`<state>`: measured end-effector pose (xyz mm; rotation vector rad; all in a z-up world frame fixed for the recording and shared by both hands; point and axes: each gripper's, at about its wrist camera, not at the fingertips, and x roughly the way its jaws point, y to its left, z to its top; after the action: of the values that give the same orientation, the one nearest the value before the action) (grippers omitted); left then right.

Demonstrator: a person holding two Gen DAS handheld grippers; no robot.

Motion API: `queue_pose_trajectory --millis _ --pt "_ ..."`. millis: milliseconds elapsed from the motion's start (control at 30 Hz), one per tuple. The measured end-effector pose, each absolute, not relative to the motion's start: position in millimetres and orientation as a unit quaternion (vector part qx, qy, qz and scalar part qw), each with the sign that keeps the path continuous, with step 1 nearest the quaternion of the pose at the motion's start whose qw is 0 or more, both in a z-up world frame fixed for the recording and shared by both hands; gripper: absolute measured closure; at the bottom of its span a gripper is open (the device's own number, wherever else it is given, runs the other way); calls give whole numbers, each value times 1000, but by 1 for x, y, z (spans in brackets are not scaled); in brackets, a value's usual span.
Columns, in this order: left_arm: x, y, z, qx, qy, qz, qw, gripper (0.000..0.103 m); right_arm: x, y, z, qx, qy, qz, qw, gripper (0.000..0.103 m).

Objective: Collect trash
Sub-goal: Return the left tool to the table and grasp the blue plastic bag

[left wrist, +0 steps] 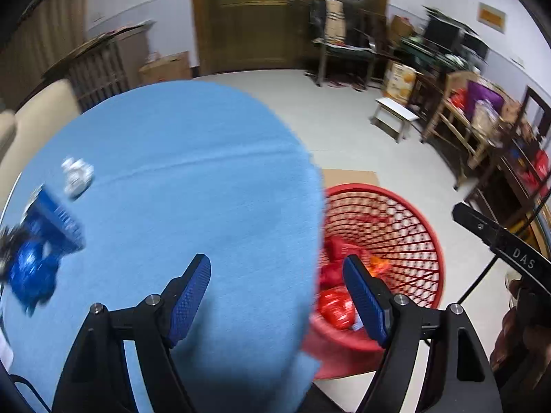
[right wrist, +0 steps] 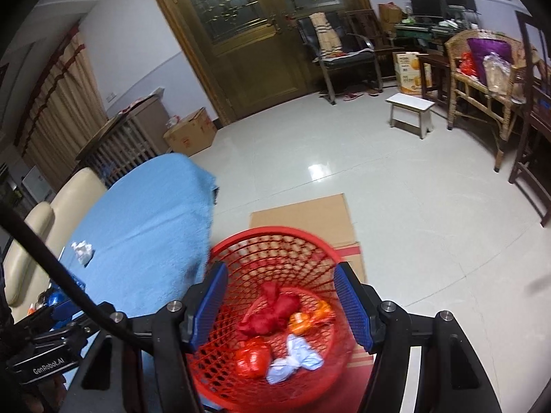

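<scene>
The crumpled white paper point(left wrist: 77, 176) lies on the blue-covered counter point(left wrist: 193, 179), well apart from the red mesh basket point(right wrist: 275, 237) that stands on the floor just beside the counter's edge. Blue wrappers point(left wrist: 38, 247) sit nearer that same far side of the cloth. In the basket already: a red bag point(right wrist: 272, 309), orange pieces and a pale blue-white wad point(right wrist: 296, 358).

The left hand-held gripper point(left wrist: 277, 296) hangs over the counter's edge, jaws spread and nothing between them. The right hand-held gripper point(right wrist: 280, 304) hovers over the basket, jaws likewise spread and empty.

I'd say the next pickup is the left one's job. It should cross the cloth, come down square over the paper and pinch the wad itself, not the fabric under it, then carry it fully past the rim before letting go.
</scene>
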<state>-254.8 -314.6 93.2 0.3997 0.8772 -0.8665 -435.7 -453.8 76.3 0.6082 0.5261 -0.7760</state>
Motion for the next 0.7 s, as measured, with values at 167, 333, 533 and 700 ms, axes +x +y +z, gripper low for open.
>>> queue_pose_trajectory --millis 167,333,533,700 --pt "-224 -262 89 149 424 -363 816 23 -406 -431 75 272 270 -340 859 35" --pt "-192 -207 86 106 434 -314 838 23 -377 -402 79 248 284 -313 872 35" --pt "-149 -138 79 49 440 -239 864 23 -346 -370 82 223 303 -283 883 35" --pt "-115 -102 67 18 448 -195 872 23 -323 -345 83 202 317 -258 890 35"
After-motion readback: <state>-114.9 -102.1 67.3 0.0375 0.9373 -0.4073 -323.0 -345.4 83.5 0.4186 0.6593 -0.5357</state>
